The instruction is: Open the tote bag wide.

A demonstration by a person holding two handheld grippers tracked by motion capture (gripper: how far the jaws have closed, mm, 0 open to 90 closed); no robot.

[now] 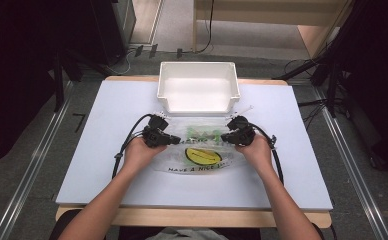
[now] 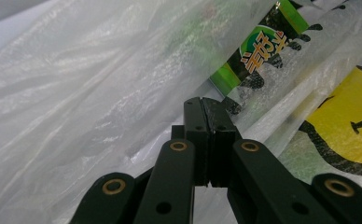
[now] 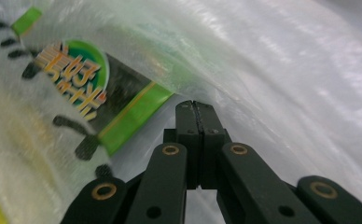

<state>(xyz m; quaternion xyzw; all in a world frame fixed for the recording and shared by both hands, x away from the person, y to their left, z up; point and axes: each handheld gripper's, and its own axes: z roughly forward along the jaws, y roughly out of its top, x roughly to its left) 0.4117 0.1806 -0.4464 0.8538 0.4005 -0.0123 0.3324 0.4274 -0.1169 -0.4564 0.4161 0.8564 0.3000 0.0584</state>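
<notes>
High view: our left gripper [image 1: 174, 140] and right gripper [image 1: 225, 138] sit at either side of the plastic bag [image 1: 202, 160] lying before the white bin [image 1: 198, 86]. Both jaw pairs are pressed together, probably pinching film.

A clear plastic bag [image 1: 202, 150] bears a yellow smiley face ringed in black and black capital lettering below it. Inside the bag, a black packet [image 3: 109, 98] shows bright green bands and a green-and-white round badge with orange characters. Just beyond the bag sits a plain white bin [image 1: 198, 87]. The desk [image 1: 107, 150] under the bag is pale lavender-white with a light wood edge. Each hand-held gripper, left [image 1: 174, 140] and right [image 1: 226, 137], is matte black with brass-coloured rivets.
</notes>
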